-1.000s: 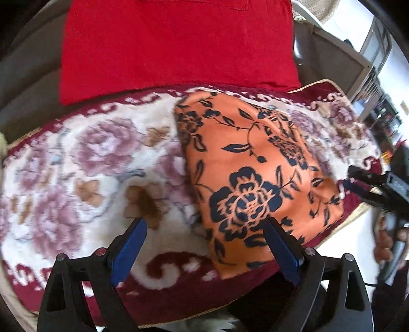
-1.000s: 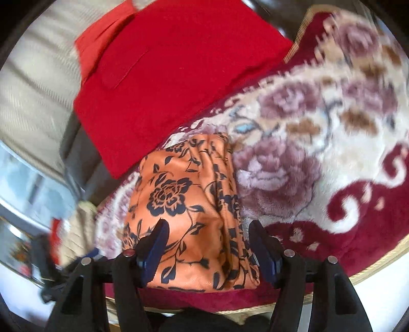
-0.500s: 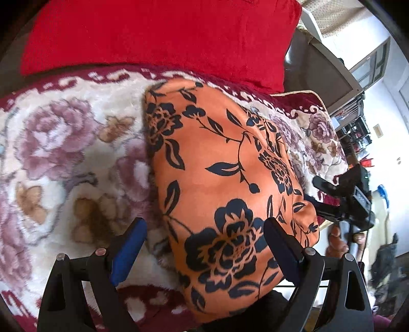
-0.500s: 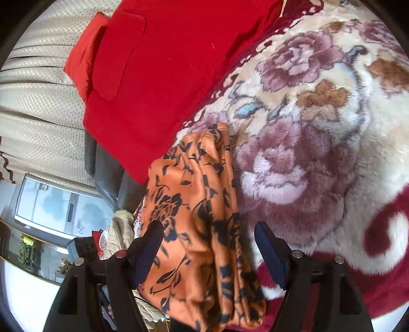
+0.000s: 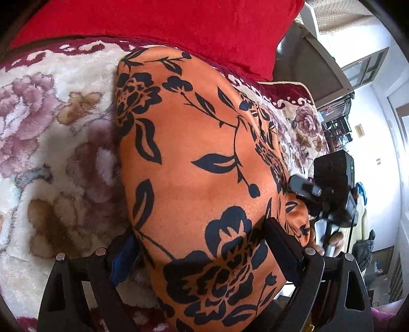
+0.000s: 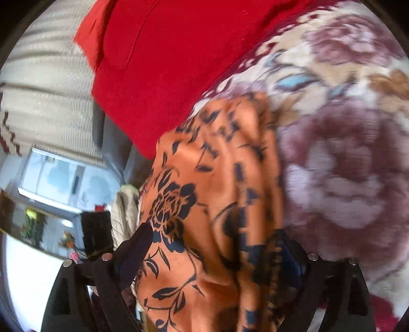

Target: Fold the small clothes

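Observation:
A folded orange garment with a black flower print point(image 5: 194, 178) lies on a plush floral blanket point(image 5: 51, 158). My left gripper point(image 5: 202, 252) hangs low over its near end, jaws wide, the cloth lying between the fingers with no pinch visible. At the garment's right edge the right gripper point(image 5: 304, 186) shows, held by a hand. In the blurred right wrist view the same garment point(image 6: 204, 194) runs up between the fingers of my right gripper point(image 6: 213, 255). Its jaws are opening, and the folded, bunched edge lies by the right finger.
A red cushion point(image 5: 153, 23) point(image 6: 179, 58) leans at the back, touching the garment's far end. The blanket point(image 6: 352, 158) spreads out beside the garment. A beige curtain point(image 6: 43, 89), a grey sofa back and room furniture lie beyond the blanket's ends.
Both grippers have come down and closer to the orange garment, which now fills both views. The right jaws have spread wider. The right gripper has reached the garment's edge.

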Tool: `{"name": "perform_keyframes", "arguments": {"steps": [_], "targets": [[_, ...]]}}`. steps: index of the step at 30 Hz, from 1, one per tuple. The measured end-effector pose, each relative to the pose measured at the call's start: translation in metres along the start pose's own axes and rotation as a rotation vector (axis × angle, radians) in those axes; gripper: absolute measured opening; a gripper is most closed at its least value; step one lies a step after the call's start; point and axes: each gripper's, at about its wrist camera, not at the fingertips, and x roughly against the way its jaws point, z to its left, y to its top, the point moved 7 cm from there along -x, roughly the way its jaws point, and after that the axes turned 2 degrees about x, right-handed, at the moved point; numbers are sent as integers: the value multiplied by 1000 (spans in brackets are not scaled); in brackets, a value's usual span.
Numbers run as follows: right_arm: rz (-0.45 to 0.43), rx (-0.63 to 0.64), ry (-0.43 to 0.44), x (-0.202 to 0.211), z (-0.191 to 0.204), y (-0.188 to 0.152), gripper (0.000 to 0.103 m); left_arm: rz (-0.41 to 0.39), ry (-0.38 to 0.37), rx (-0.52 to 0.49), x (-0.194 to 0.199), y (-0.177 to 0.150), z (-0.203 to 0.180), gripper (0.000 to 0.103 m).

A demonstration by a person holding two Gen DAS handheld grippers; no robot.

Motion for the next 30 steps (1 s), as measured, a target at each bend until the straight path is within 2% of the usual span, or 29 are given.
{"name": "perform_keyframes", "arguments": {"steps": [2, 5, 6, 7, 10, 12, 15, 19, 24, 30], "targets": [[15, 33, -3, -10, 9, -3, 89, -10, -3, 2, 1, 0, 1, 93], [21, 96, -72, -22, 18, -8, 80, -32, 8, -8, 6, -1, 2, 90], [16, 112, -76, -21, 21, -10, 73, -42, 14, -13, 6, -1, 0, 87], [8, 117, -68, -18, 24, -10, 60, -47, 19, -17, 7, -1, -1, 86], [-15, 133, -79, -13, 30, -11, 49, -67, 40, -37, 12, -1, -4, 74], [-24, 162, -115, -10, 36, -12, 47, -83, 48, -52, 18, 0, -6, 61], [-45, 205, -131, -9, 55, -11, 46, -122, 45, -59, 35, 5, -7, 57], [-77, 258, -116, -7, 85, -5, 45, -192, 61, -77, 67, 14, -10, 56], [-100, 308, -68, -16, 125, 12, 45, -277, 132, -94, 114, 29, -5, 56], [-89, 364, -38, -52, 162, 23, 45, -332, 214, -54, 151, 38, 31, 57]]}}
